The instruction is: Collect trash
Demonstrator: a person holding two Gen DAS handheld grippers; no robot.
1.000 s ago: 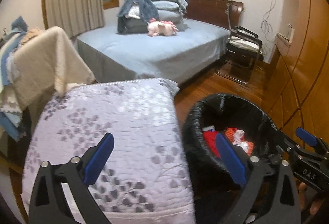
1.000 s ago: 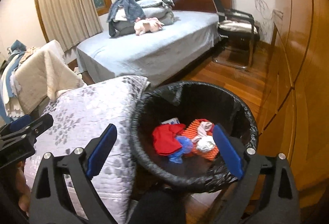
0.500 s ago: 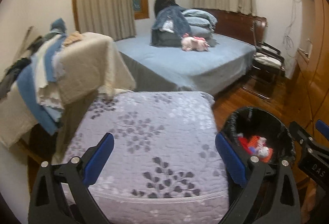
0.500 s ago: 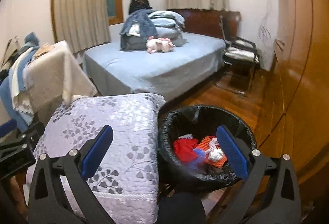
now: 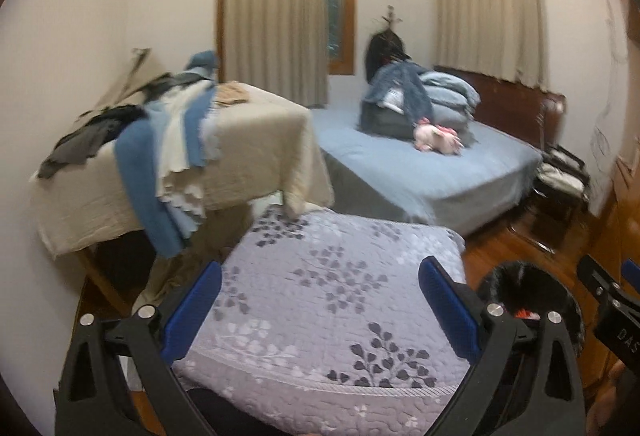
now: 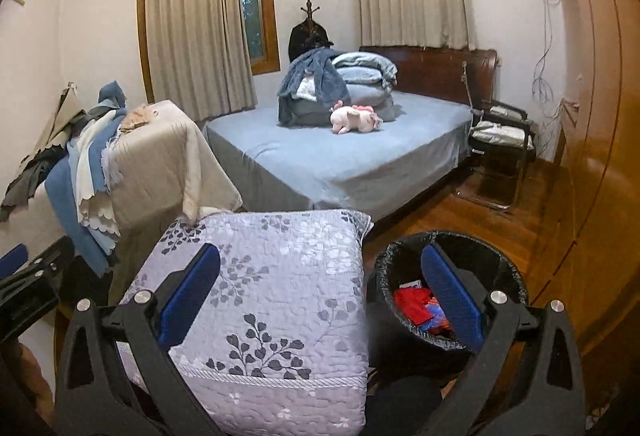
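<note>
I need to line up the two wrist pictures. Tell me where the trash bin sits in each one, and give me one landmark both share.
Left wrist view: the trash bin is at the lower right, mostly hidden behind the left gripper's right finger.
Right wrist view: the bin is at the lower right, right of the purple quilt, red trash visible inside.
Shared landmark: the pink plush toy on the blue bed.
</note>
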